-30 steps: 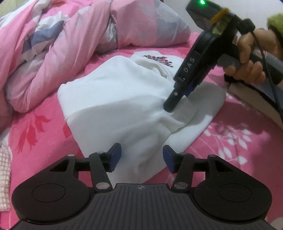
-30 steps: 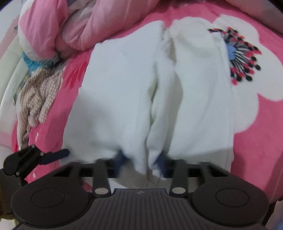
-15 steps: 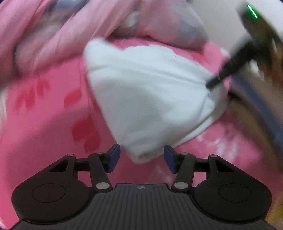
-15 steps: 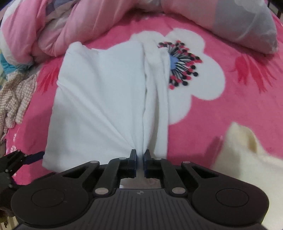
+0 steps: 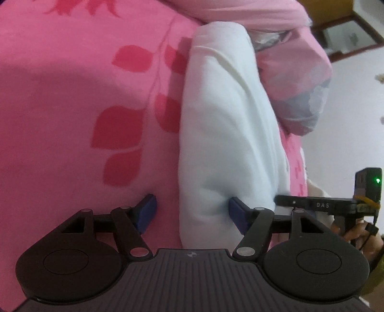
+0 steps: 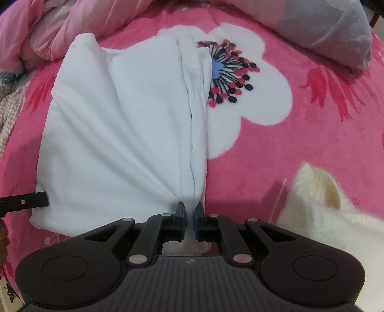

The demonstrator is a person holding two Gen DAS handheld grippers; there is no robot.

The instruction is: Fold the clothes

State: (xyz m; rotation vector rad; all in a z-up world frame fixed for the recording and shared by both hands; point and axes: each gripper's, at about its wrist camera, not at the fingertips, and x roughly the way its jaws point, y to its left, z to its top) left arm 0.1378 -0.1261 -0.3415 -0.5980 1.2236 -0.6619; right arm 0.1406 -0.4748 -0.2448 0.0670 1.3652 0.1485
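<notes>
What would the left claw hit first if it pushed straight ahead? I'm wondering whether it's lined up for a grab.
Probably the white garment: its near corner already sits between the open left claw pads, off to the right pad's side. Depth is hard to judge.

left of the garment [image 6: 115, 134]: you have bare pink bedsheet [image 5: 72, 108]
far side: rumpled quilt [image 6: 72, 21] blocks you
right: fluffy cream cloth [image 6: 331, 216] crowds you
</notes>
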